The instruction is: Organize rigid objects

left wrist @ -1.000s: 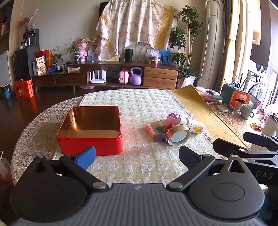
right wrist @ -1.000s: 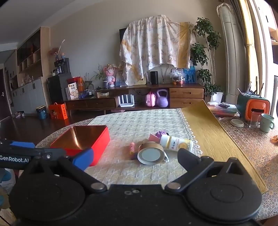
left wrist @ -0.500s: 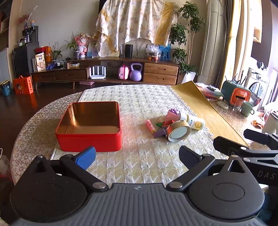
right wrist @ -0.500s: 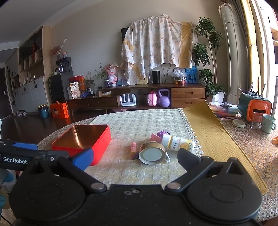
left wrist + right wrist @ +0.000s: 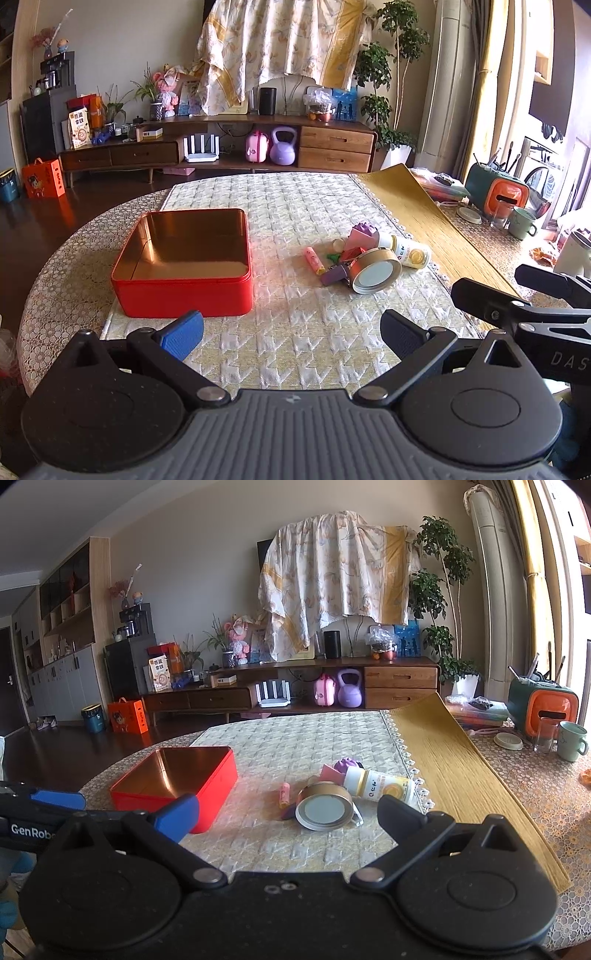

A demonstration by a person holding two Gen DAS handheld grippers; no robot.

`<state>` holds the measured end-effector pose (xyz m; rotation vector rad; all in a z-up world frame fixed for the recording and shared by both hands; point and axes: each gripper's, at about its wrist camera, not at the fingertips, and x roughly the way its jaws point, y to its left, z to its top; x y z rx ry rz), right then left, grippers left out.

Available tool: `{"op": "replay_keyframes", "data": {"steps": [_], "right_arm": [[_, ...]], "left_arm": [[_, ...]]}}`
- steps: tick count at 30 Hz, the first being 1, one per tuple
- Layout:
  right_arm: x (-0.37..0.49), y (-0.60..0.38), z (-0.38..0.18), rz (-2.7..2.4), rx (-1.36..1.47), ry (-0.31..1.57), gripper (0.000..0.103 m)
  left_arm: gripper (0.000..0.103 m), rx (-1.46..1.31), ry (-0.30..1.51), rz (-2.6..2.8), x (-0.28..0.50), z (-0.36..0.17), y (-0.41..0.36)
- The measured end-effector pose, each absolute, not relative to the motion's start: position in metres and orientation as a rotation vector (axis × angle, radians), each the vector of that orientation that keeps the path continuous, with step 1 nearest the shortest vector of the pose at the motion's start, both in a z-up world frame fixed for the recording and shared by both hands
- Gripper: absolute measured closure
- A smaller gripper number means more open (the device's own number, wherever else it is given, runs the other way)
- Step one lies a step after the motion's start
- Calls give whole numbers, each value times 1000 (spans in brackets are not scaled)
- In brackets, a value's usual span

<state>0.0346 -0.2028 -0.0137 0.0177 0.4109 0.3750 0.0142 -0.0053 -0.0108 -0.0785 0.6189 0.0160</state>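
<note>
An empty red tin box point(image 5: 184, 260) with a gold inside sits left of centre on the cream mat; it also shows in the right wrist view point(image 5: 177, 781). To its right lies a small pile: a gold round tin point(image 5: 376, 270) on its side, a white bottle point(image 5: 404, 251), a pink tube point(image 5: 313, 260), a purple and pink toy point(image 5: 364, 232). The pile shows in the right wrist view around the round tin point(image 5: 324, 805). My left gripper point(image 5: 291, 332) is open and empty, near the mat's front edge. My right gripper point(image 5: 288, 818) is open and empty, just short of the pile.
A yellow runner point(image 5: 413, 214) lies right of the mat. An orange and green holder point(image 5: 496, 194), a glass and a green mug point(image 5: 521, 223) stand at the far right. A wooden sideboard point(image 5: 221, 144) is behind the table.
Both grippers have risen and tilted a little, so the table appears lower in view. The box and the pile have not moved. Both grippers stay open.
</note>
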Motion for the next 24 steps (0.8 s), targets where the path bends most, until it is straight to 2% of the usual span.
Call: {"op": "replay_keyframes", "data": {"steps": [24], "right_arm": [[52,-215,-23,380,35,456,0]], "left_arm": [[1,-84,631,13,34,-16,-6]]}}
